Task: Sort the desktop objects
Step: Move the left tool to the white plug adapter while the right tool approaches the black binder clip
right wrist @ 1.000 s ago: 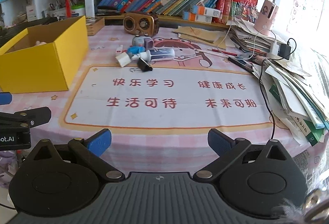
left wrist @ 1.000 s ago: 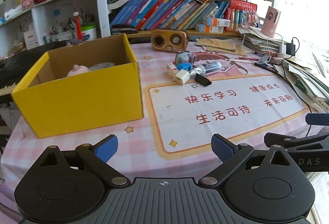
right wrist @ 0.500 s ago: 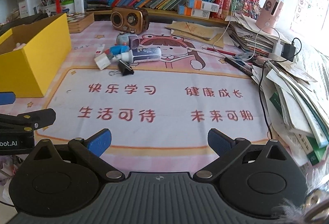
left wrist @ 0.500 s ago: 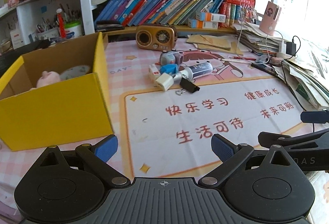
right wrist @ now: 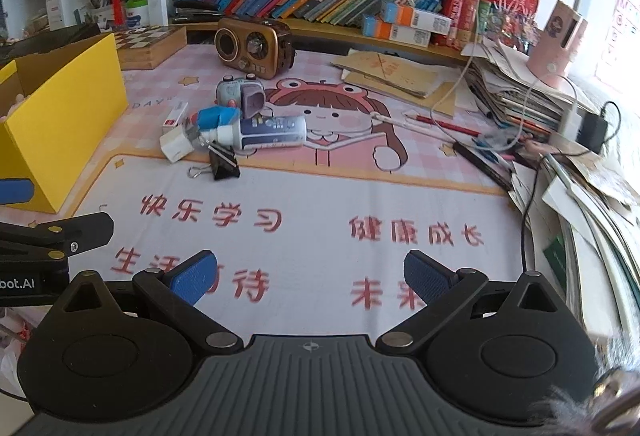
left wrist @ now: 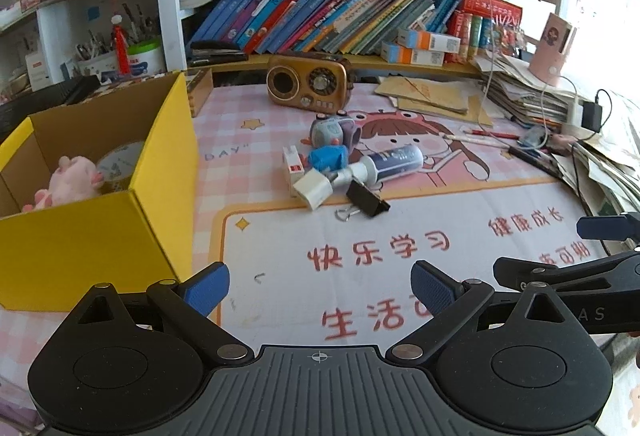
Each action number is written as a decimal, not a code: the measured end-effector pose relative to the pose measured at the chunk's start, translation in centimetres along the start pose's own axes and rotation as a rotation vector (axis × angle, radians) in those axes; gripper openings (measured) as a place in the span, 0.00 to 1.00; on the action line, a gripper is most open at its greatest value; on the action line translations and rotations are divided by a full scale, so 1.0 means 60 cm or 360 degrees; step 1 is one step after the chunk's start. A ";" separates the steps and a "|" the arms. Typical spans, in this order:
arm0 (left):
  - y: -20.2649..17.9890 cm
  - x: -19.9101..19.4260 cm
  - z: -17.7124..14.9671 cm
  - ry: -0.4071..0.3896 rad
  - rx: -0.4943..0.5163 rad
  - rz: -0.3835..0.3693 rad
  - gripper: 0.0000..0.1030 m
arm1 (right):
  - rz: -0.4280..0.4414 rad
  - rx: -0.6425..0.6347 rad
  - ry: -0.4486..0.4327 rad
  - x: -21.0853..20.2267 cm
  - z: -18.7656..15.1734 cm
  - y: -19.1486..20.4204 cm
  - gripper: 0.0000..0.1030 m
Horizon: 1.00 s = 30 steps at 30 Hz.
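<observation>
Desktop objects lie in a small heap on the surface [left wrist: 400,260] beside the yellow box [left wrist: 120,220]: a white charger [left wrist: 313,189], a black binder clip [left wrist: 367,199], a tube [left wrist: 390,161], a blue item [left wrist: 329,157] and a grey toy camera [left wrist: 334,130]. The box already contains a pink plush [left wrist: 64,183] and a round clock [left wrist: 120,164]. The left gripper [left wrist: 320,286] hangs over the printed mat with its blue pads wide apart, holding and touching nothing. The right gripper [right wrist: 310,278] is likewise spread wide and empty. Compared with a second ago, both grippers have moved closer to the heap, and the left view has shifted rightward, leaving the box further left.
</observation>
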<state>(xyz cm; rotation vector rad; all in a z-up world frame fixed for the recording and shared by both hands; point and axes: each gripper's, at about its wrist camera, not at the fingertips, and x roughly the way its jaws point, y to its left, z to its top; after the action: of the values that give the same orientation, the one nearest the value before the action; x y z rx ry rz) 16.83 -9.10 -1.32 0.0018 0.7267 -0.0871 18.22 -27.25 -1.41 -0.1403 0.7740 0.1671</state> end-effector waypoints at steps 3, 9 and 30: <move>-0.009 0.009 0.010 -0.0002 -0.0009 0.0024 0.96 | 0.0031 -0.0002 -0.0004 0.013 0.012 -0.013 0.98; -0.022 0.030 0.029 -0.0005 -0.0038 0.0067 0.96 | 0.0086 -0.0009 -0.0010 0.041 0.034 -0.035 0.98; -0.038 0.090 0.075 -0.0019 -0.0129 0.0166 0.95 | 0.0166 0.0053 -0.0026 0.122 0.087 -0.079 0.96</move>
<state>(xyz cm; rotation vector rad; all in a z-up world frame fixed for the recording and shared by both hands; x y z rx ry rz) 23.64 -11.97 -1.47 -0.0381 0.7168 0.0420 27.86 -30.18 -2.56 -0.0672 0.7678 0.2538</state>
